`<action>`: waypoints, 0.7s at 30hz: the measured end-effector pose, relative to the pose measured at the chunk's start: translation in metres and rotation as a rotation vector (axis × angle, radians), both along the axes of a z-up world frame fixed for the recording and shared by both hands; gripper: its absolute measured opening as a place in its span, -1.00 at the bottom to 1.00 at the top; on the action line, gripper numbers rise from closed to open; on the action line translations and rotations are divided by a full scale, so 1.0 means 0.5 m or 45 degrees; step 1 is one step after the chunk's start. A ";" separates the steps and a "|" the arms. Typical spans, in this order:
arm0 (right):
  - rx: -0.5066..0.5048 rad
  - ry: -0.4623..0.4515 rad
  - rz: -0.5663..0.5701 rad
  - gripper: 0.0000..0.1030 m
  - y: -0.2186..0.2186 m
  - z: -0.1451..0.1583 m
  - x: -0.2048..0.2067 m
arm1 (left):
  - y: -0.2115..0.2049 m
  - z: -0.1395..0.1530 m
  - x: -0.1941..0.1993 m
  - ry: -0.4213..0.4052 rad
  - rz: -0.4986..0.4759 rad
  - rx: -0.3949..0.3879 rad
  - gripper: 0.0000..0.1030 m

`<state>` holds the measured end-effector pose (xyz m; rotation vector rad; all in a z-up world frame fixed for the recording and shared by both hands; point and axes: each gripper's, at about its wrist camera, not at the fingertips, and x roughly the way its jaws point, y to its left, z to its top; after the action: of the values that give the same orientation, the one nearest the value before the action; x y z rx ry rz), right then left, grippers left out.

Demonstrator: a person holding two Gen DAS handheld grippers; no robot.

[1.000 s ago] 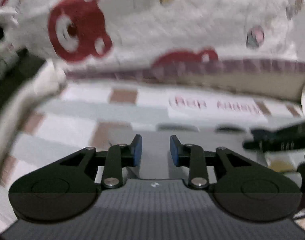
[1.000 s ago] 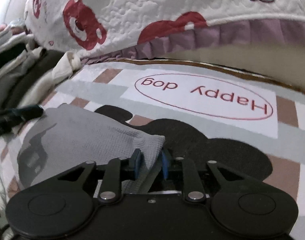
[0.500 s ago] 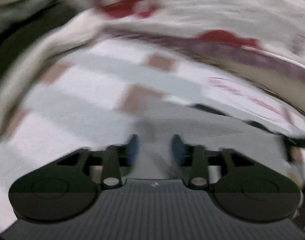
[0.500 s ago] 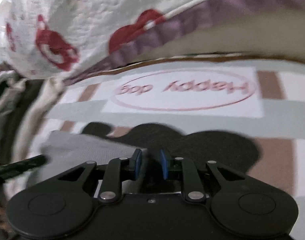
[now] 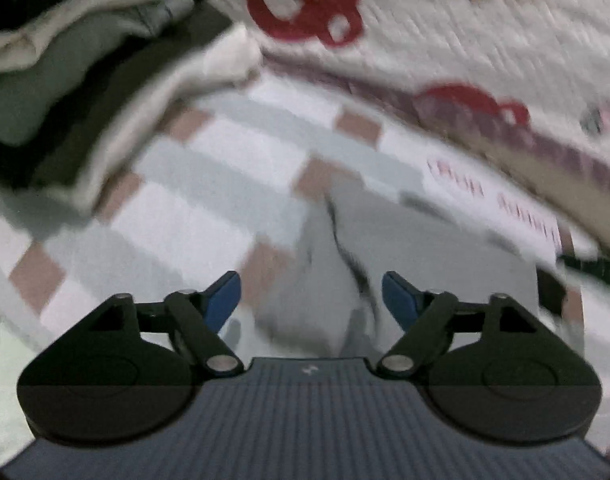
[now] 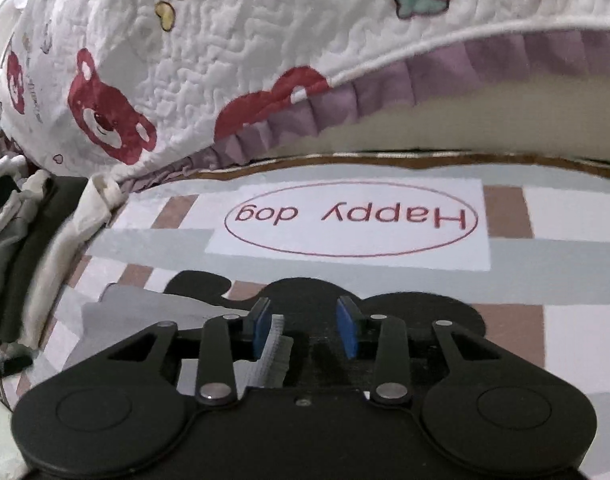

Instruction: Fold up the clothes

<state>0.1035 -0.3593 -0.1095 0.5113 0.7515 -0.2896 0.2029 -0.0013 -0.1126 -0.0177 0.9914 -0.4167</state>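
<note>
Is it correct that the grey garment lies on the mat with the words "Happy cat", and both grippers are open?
Not quite. The right wrist view shows the mat reads "Happy dog". The grey garment does lie on it, and the left gripper and right gripper are open.

Soft even indoor light; left view motion-blurred, right sharp, fisheye-bent edges.

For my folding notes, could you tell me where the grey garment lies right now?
In the right wrist view, the grey garment lies flat on the checked mat, lower left, left of the black dog shape and below the "Happy dog" oval.
</note>
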 end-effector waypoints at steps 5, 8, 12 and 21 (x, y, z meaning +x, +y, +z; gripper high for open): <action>-0.010 -0.005 0.021 -0.15 0.027 0.031 -0.051 | 0.038 -0.063 -0.053 0.230 -0.012 -0.165 0.53; 0.173 -0.001 0.009 -0.11 0.037 0.019 -0.075 | 0.063 -0.110 -0.048 0.295 0.033 -0.314 0.51; 0.477 0.013 -0.079 -0.10 0.053 -0.038 -0.109 | 0.093 -0.152 -0.022 0.383 0.149 -0.572 0.47; 0.782 0.042 -0.172 -0.04 0.134 -0.118 -0.164 | 0.131 -0.204 -0.002 0.471 0.358 -0.816 0.47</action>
<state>0.0213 -0.2922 -0.1686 1.1426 0.8376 -0.1880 0.2021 0.0642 -0.2146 -0.8276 1.1606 -0.4651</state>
